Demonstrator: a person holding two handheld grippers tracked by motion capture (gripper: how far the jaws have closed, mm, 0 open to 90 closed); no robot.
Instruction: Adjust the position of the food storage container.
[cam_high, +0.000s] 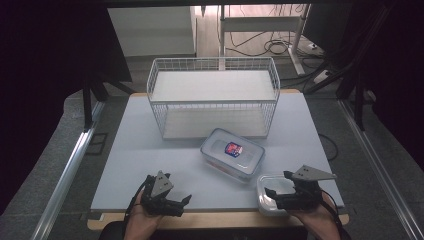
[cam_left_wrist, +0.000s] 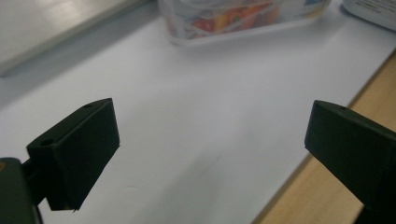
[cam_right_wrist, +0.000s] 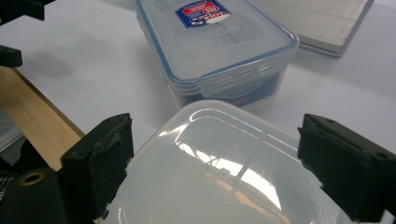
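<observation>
The right gripper (cam_right_wrist: 215, 158) is hovering wide open over the translucent lid (cam_right_wrist: 224, 168), which is lying between its jaws, ungripped, at the table's (cam_high: 150, 150) near right corner. The left gripper (cam_left_wrist: 210, 154) is standing open, empty.

Two black two-jaw grippers are held low at the near edge of the table, one in each hand. The left gripper (cam_high: 172, 200) is carried in the person's left hand (cam_high: 141, 217) and is pointed towards the right; its jaws are spread wide apart, with nothing between them. The right gripper (cam_high: 272, 196) is gripped by the right hand (cam_high: 316, 216) and is aimed leftward, its jaws likewise parted. Both forearms are brought in from below.
</observation>
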